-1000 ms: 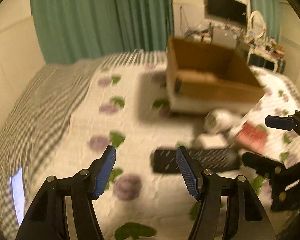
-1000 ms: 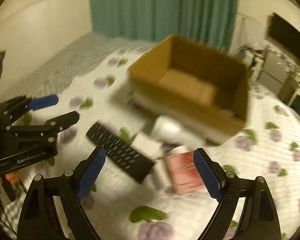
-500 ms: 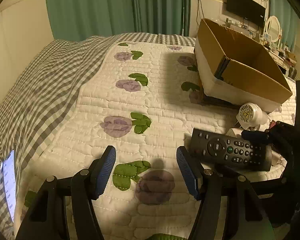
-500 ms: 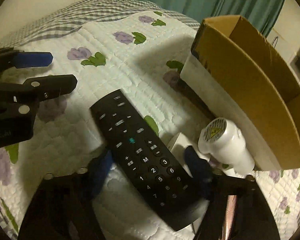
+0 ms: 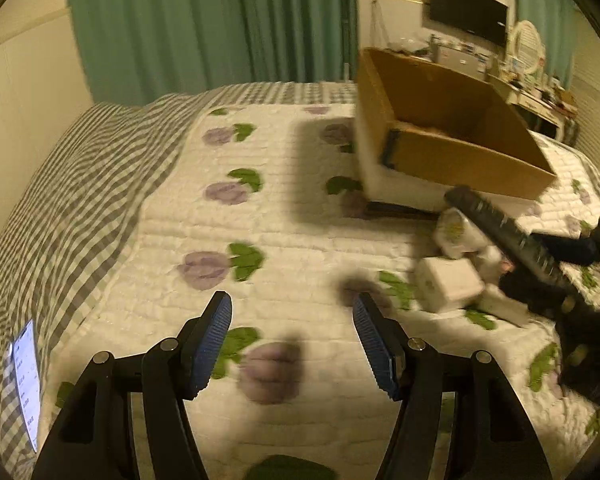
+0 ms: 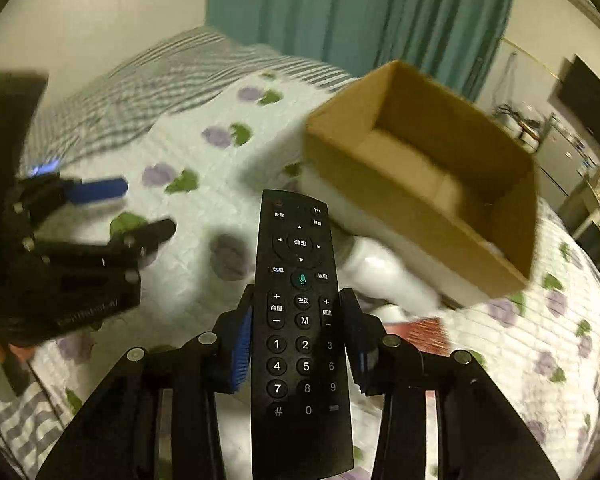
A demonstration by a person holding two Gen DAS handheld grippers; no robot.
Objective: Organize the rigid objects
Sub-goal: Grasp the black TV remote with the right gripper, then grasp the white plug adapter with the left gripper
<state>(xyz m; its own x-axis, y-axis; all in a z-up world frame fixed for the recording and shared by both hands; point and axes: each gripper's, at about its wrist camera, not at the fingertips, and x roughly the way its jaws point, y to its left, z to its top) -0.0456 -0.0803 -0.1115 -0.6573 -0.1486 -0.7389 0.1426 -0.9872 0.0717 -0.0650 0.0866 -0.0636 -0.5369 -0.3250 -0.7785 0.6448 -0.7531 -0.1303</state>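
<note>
Right tool clenched on long black plastic remote control, white-marked keys facing up, open brown cardboard box ahead-right, left tool released, holding nothing

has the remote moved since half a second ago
Yes. The remote is off the quilt, clamped in the right gripper, its tip raised toward the cardboard box. Before, it lay flat in front of the box.

The right gripper clamps a long black plastic remote control (buttons up). An open brown cardboard box sits beyond it on the floral quilted bed.
</note>
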